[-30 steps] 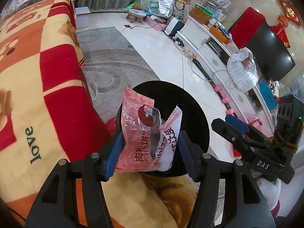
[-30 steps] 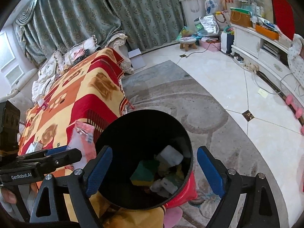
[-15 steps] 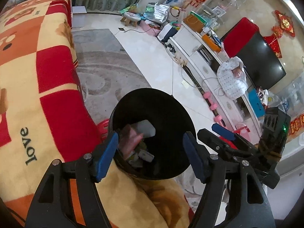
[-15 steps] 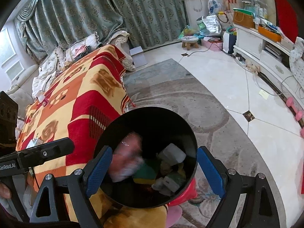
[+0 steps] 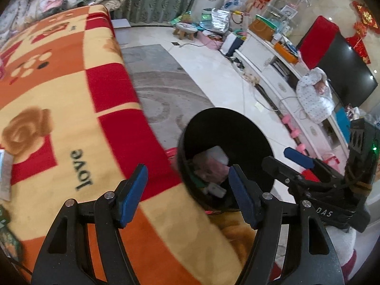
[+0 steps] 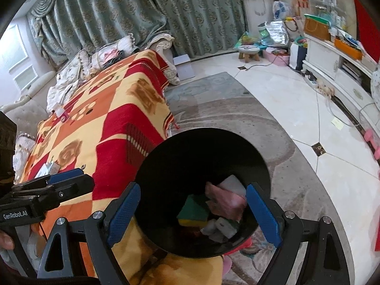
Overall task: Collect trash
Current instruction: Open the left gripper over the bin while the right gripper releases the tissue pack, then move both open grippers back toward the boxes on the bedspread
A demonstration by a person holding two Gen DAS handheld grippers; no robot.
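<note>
**A:** So where's the trash at? Left wrist view shows the left gripper (image 5: 187, 196) with its blue-padded jaws apart and nothing between them. They've just been opening, and the pads frame a patch of the red, orange and yellow plush blanket (image 5: 71, 123) with "love" printed on it.

**B:** Yep. The crumpled pink plastic snack wrapper (image 6: 225, 201) is lying inside the round black plastic trash bin (image 6: 190, 147), lower centre of the right wrist frame. It sits next to a green and yellow sponge (image 6: 192, 211), with a white foam block (image 6: 234, 184) behind it and some small white bits in front.

**A:** Same in the left view, bin's right of centre, wrapper looks like a blurry pink lump at the bottom. What about the right gripper (image 6: 193, 215)?

**B:** Spread wide, one blue pad on each side of the bin's near rim. Can't tell if the pads touch the rim. Nothing pinched between them that I can see.

**A:** The bin sits just beside the blanket's edge, over the grey patterned rug (image 6: 225, 109).

**B:** There's more litter on the blanket too, a small pale packet (image 6: 48, 168) at the left of the right wrist frame, near the other gripper's arm.
</note>
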